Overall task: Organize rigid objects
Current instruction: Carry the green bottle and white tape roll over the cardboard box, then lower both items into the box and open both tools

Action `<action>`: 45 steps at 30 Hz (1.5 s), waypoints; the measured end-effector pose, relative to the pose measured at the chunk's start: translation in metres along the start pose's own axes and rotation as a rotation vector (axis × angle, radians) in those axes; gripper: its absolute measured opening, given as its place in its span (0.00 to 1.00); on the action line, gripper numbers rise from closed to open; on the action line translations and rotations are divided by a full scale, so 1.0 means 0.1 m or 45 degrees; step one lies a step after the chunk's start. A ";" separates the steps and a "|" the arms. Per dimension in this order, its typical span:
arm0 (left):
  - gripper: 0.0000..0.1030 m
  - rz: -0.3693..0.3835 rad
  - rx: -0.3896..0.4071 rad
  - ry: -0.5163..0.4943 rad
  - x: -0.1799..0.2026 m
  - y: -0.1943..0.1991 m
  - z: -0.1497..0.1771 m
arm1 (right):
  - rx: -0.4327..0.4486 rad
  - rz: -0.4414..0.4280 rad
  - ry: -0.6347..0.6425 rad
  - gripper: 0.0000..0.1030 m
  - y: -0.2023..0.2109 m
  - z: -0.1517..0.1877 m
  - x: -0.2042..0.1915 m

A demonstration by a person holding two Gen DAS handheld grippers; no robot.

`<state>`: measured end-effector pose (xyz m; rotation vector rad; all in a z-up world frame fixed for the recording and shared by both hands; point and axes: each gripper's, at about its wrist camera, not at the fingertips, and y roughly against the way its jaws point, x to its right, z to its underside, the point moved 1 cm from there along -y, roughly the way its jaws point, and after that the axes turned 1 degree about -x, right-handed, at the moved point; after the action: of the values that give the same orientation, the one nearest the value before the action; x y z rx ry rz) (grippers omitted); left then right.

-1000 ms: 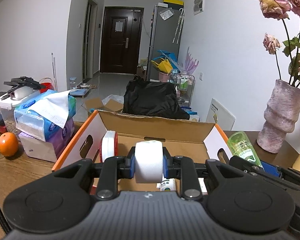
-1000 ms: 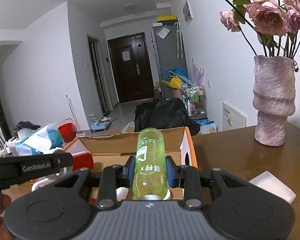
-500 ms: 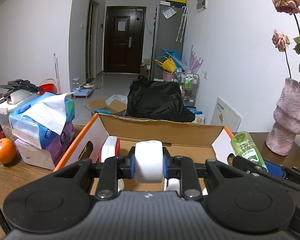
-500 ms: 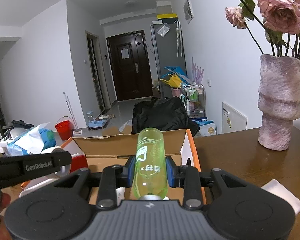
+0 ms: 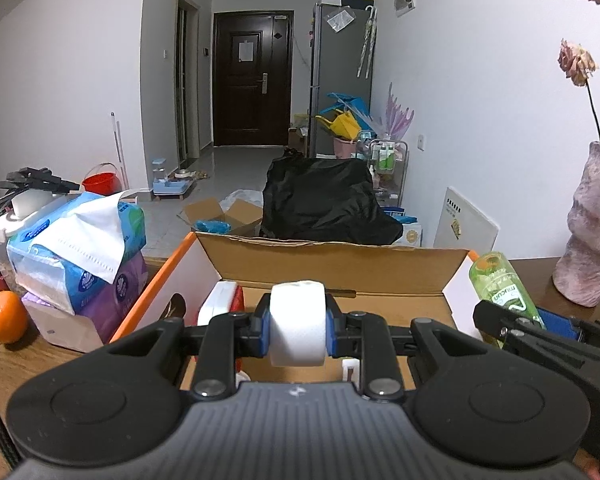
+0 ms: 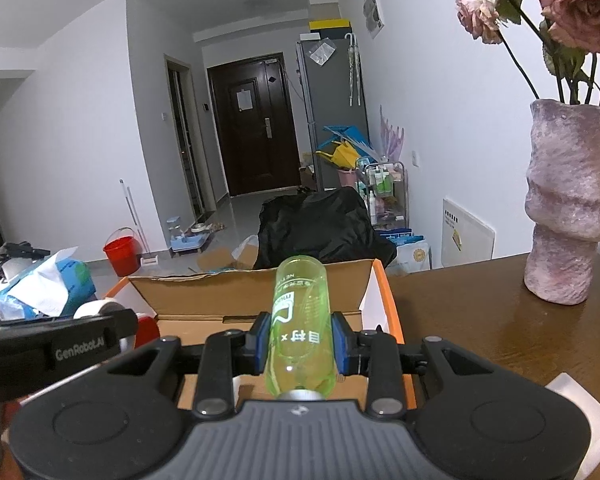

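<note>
Left wrist view: left gripper clamped on a white roll, blue pads pressing both flat sides, roll's axis lying crosswise between the fingers. Cardboard box dead ahead at twelve o'clock and below, open at the top, orange-edged flaps spread. Already inside, at about eleven o'clock from the roll, a red-and-white object standing on edge. At three o'clock, right gripper entering the picture, carrying a green bottle marked "mucun". Outside the box at nine o'clock, tissue packs and an orange on the wooden table.

Right wrist view: right gripper closed on the green bottle, long axis running straight forward along the fingers, metal cap nearest the camera, base tilted up toward twelve o'clock. Printed on the bottle: two Chinese characters and an "x"; smaller text unreadable. Cardboard box at twelve o'clock, directly beneath the bottle's far end. At nine o'clock, left gripper's side, lettered "GenRobot.AI". Pink vase at two o'clock, well apart.

Judged from this: both loads poised over the box mouth, neither hand clearly nearer; lowering and release likely next.
</note>
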<state>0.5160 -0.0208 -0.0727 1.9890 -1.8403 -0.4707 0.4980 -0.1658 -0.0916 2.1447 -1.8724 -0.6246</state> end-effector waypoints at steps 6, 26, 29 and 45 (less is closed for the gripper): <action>0.24 -0.023 -0.018 -0.007 0.02 -0.09 0.01 | -0.015 0.015 0.004 0.29 -0.13 -0.02 -0.02; 0.25 -0.091 -0.026 -0.046 0.11 -0.28 0.01 | -0.087 0.048 0.019 0.29 -0.42 -0.08 -0.07; 0.25 -0.095 -0.036 -0.046 0.11 -0.28 0.01 | -0.095 0.049 0.025 0.29 -0.42 -0.08 -0.08; 1.00 -0.232 0.035 -0.004 -0.02 -0.19 -0.04 | -0.119 0.127 0.021 0.74 -0.39 -0.13 -0.02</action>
<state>0.5343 -0.0174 -0.0785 2.1867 -1.6831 -0.5034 0.5383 -0.1592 -0.0970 1.9796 -1.8888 -0.6573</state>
